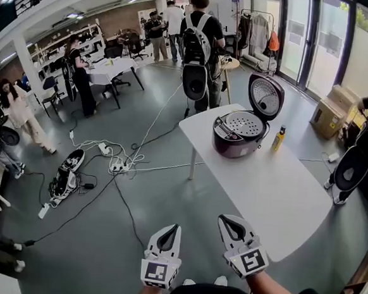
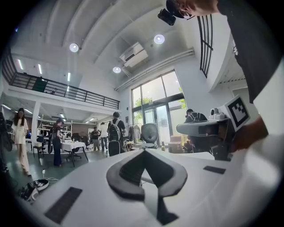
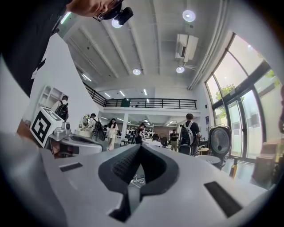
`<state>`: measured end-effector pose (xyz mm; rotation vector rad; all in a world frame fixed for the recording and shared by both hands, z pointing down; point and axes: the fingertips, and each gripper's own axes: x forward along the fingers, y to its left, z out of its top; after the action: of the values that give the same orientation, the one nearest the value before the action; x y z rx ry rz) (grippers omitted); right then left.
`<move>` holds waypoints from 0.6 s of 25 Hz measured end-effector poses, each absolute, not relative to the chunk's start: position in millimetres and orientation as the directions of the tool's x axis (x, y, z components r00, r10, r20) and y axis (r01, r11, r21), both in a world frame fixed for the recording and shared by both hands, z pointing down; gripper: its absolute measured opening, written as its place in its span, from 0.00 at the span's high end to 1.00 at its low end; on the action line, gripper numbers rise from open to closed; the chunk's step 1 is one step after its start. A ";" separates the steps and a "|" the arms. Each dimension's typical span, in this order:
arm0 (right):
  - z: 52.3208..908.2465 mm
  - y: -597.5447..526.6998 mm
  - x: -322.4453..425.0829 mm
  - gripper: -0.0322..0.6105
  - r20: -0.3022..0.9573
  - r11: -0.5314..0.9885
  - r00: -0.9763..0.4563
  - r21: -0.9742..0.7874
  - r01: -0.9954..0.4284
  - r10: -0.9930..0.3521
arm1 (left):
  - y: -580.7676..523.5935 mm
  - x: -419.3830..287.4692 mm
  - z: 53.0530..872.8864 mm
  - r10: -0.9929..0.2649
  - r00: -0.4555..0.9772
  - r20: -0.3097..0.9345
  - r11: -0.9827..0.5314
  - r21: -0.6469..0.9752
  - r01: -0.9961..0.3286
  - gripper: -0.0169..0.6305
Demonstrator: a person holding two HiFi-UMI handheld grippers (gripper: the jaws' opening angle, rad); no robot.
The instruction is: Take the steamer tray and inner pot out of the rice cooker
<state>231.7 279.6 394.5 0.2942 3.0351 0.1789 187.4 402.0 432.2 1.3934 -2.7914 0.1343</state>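
Bright daylight enters through tall windows [image 1: 319, 40] at far right; round ceiling lamps [image 2: 159, 39] glare. Fisheye distortion bends and darkens edges; near foreground blurs.

We see a white table [image 1: 281, 201] just ahead of the right gripper [image 1: 227, 224], running away from it, with a yellow bottle [image 1: 278, 138] upright near its far end. Ahead and left of the left gripper [image 1: 174, 228], tangled cables [image 1: 116, 163] sprawl over the grey floor [image 1: 100, 244]. Far ahead stands a person with a backpack [image 1: 202, 30]. Cardboard boxes [image 1: 333, 110] sit far off to the right.
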 end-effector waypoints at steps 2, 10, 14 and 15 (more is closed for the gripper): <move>393.0 284.6 230.6 0.95 -0.088 0.976 -0.977 0.124 0.182 0.193 | 406.0 185.6 432.4 -0.804 -0.592 0.053 0.590 -0.057 -0.805 0.98; 391.3 301.6 227.6 0.95 -0.136 0.980 -0.978 0.144 0.140 0.159 | 439.7 160.9 440.4 -0.751 -0.655 0.082 0.652 -0.055 -0.756 0.95; 395.0 296.4 219.0 0.56 -0.109 0.983 -0.985 0.146 0.114 0.130 | 443.8 147.4 437.0 -0.744 -0.664 0.076 0.662 -0.055 -0.747 0.67; 396.3 294.2 215.4 0.50 -0.106 0.985 -0.988 0.140 0.101 0.116 | 445.0 142.5 435.0 -0.739 -0.670 0.068 0.668 -0.051 -0.742 0.59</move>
<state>215.4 294.2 396.3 0.1653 3.0164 0.2039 142.5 445.0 435.0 1.2580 -2.8307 0.1148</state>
